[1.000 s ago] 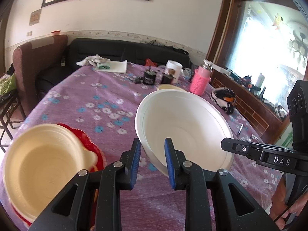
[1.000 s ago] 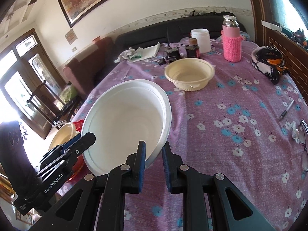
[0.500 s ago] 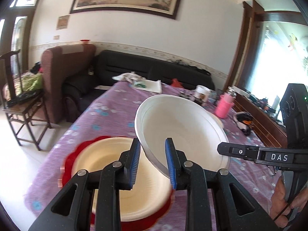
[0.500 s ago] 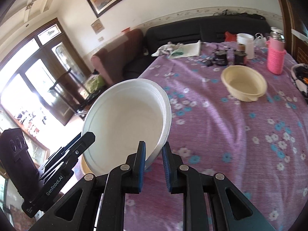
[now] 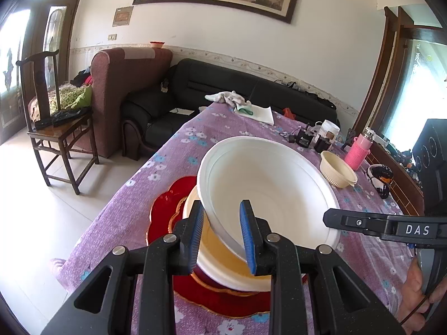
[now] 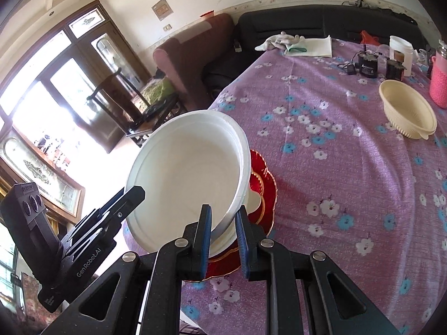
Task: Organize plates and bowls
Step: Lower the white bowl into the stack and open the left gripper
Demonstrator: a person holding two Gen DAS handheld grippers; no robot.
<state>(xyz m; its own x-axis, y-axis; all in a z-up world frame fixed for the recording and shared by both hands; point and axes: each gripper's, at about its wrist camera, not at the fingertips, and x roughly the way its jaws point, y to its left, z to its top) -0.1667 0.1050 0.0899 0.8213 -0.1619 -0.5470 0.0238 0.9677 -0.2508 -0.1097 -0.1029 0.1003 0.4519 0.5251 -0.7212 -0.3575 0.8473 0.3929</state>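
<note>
Two hand-held grippers pinch smooth round white bowl above scalloped red plate

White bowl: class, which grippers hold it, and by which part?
Both: the left gripper and right gripper each pinch the white bowl by its rim, on opposite sides.

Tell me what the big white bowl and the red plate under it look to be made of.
White bowl: likely foam or thin plastic, matte; dull, even surface with a stepped moulded rim. Red plate: probably glossy plastic or glazed ware; shiny scalloped edge with gold trim.
</note>
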